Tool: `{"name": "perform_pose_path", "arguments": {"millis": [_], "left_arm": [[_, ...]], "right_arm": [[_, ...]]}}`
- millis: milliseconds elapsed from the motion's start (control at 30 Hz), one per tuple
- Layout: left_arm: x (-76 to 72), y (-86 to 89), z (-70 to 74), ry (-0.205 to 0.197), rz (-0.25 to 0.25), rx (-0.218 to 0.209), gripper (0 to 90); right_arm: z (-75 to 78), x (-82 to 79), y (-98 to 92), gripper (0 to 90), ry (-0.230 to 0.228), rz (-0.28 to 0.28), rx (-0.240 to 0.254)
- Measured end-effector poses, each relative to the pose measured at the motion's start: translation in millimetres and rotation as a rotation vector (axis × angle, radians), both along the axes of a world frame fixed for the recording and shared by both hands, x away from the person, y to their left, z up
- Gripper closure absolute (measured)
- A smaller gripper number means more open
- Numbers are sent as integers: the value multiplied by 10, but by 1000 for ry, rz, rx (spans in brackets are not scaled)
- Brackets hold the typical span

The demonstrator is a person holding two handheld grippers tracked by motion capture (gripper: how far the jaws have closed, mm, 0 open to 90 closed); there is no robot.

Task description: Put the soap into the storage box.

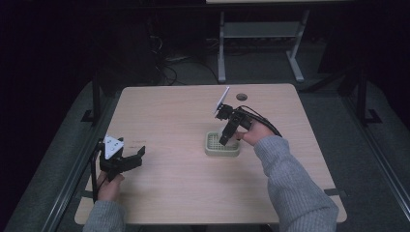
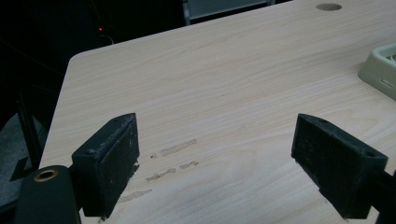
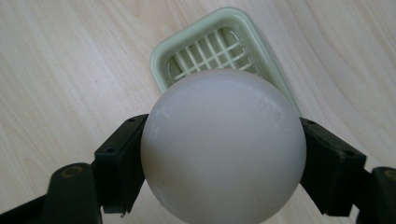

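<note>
My right gripper points down over a pale green slotted basket near the middle of the table and is shut on a smooth white ball. In the right gripper view the ball sits between both jaws, with the basket just beyond and below it, partly hidden by the ball. My left gripper rests low near the table's left front edge. Its jaws stand wide apart over bare wood with nothing between them. The basket's corner shows at the right edge of the left gripper view.
The light wooden table has a round cable hole at the back, also in the left gripper view. Faint tape marks lie ahead of the left jaws. A grey desk frame stands behind on the dark floor.
</note>
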State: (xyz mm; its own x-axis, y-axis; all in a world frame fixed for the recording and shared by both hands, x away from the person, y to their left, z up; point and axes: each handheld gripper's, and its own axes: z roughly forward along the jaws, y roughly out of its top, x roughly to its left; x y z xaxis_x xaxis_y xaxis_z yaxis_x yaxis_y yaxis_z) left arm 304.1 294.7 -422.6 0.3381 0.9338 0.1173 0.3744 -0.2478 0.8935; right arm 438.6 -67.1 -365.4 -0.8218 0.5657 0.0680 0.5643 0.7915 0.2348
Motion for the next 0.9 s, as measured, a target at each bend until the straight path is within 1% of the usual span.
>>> {"name": "perform_pose_path", "arguments": {"millis": [100,133,233,300,367,400,467,500,533,633,767,900], "left_arm": [[1,-6,0,0,-2,5,149],[3,-8,-2,5,-1,5,148],[3,-7,-3,3,-1,-1,148],[1,-6,0,1,0,3,148],[2,-7,1,3,0,0,149],[-1,-9,3,3,-3,7,148],[0,-9,3,4,-3,7,148],[0,-9,4,5,-3,5,148],[0,-10,3,7,-2,5,148],[-1,-11,4,5,-4,5,149],[2,-12,3,6,-3,3,148],[0,-13,7,5,-3,4,148]], "right_arm": [[-38,26,21,238,1,-3,1],[-78,50,41,238,4,0,-8],[-123,76,64,238,8,-17,-16],[-141,87,70,238,3,-9,-18],[-176,96,96,238,14,-20,-27],[-218,110,114,238,16,-23,-24],[-241,120,122,237,21,-19,-22],[-261,123,137,237,27,-24,-25],[-306,132,168,238,24,-11,-45],[-334,139,193,238,24,-8,-53],[-355,164,207,237,25,-17,-49],[-373,170,206,237,23,-16,-63]]}}
